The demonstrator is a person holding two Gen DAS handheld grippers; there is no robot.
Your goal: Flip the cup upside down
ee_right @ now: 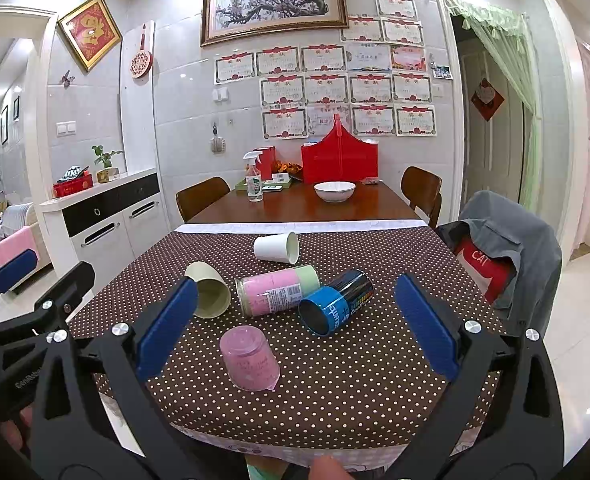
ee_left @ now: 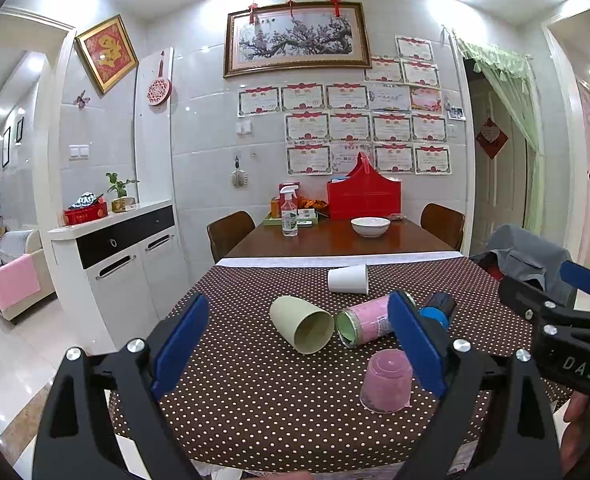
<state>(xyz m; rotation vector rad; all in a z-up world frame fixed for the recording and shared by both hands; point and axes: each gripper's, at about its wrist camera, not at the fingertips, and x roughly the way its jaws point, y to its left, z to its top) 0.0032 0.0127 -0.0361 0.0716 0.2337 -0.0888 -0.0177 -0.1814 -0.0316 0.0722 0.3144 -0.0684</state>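
- I have the left claw (ee_left: 299,340) spread wide and holding nothing, hovering over the near edge of the surface (ee_right: 375,392).
- My right claw (ee_right: 295,324) is wide as well, empty, level with its partner.
- The pink cup (ee_right: 250,361) stands mouth-down at about 6 o'clock on the dotted cloth; I judge that one finished.
- Four lie on their sides: the beige cup (ee_right: 211,292) at 9 o'clock, the pink-and-green cup (ee_right: 277,290) at centre, the blue-and-black cup (ee_right: 335,302) at 3 o'clock just beside it, and the white paper cup (ee_right: 277,247) at 12 o'clock, apart.
- By my reckoning one of five is done; four remain to be inverted.
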